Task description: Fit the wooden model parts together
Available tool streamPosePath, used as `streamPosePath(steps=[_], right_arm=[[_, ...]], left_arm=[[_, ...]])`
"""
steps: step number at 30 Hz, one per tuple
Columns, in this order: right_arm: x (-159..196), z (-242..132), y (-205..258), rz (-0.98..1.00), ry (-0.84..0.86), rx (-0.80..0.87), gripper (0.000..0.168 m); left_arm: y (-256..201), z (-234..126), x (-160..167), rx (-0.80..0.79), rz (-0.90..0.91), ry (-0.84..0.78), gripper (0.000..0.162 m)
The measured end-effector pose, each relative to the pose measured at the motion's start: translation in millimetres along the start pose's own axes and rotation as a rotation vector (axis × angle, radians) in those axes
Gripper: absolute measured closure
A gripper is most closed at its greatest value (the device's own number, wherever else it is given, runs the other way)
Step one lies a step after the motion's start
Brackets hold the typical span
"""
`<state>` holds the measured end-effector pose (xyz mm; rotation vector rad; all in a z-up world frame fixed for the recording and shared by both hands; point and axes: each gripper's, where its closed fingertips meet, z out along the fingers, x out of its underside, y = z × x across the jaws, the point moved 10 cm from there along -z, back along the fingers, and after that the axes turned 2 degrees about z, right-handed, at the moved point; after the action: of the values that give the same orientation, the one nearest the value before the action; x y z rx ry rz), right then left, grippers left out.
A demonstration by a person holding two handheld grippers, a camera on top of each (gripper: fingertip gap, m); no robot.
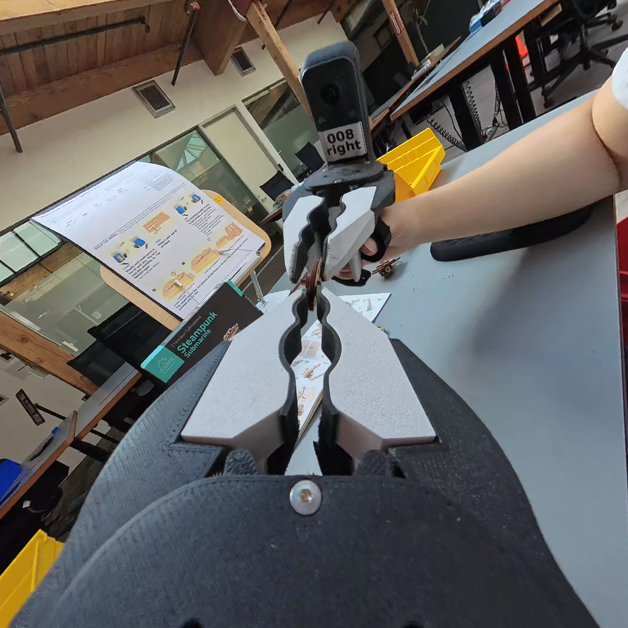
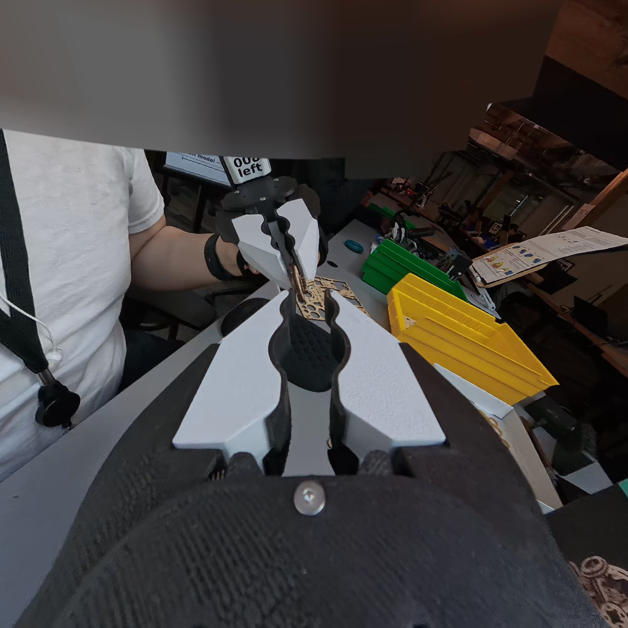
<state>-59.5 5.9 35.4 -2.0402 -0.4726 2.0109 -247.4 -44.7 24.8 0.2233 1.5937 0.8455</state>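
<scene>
Basically both grippers meet tip to tip mid-air above the table [image 1: 509, 339]. Left gripper [image 1: 310, 299] pinches one thin wooden part [image 2: 299, 282]; right gripper [image 1: 311, 272] clamps a dark disc part [image 1: 315, 272]. Light, brittle plywood: grip flat faces near the joint, press gently.

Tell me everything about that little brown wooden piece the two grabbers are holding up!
The wooden piece is small, thin and dark brown, like laser-cut plywood, with a rounded disc shape seen nearly edge-on. It hangs in the air above the grey table. The right gripper pinches it from the far side, and the left gripper meets it from the near side. Its fine details are too small to tell.
</scene>
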Motion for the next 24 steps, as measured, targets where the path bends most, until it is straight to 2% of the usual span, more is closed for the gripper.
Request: streamPosePath(steps=[1,6,15,16,22,24], right_arm=[[-4,0,0,-0.048,0.04,0.012,0.152],[-18,10,1,-0.227,0.269,0.003,0.151],[-19,28,-9,-0.241,0.439,-0.05,0.157],[-19,29,-10,-0.24,0.44,-0.04,0.162],[-21,25,-12,-0.228,0.341,0.027,0.162],[-22,23,-12,-0.201,0.305,0.025,0.162]], left_arm=[[2,-1,0,0.001,0.008,0.02,0.16],[12,-3,2,0.018,0.015,0.172,0.16],[17,-1,0,0.041,0.026,0.283,0.16],[17,-1,0,0.044,0.026,0.289,0.16],[21,-3,-3,-0.019,0.011,0.231,0.158],[22,-4,-3,-0.039,0.003,0.216,0.153]])
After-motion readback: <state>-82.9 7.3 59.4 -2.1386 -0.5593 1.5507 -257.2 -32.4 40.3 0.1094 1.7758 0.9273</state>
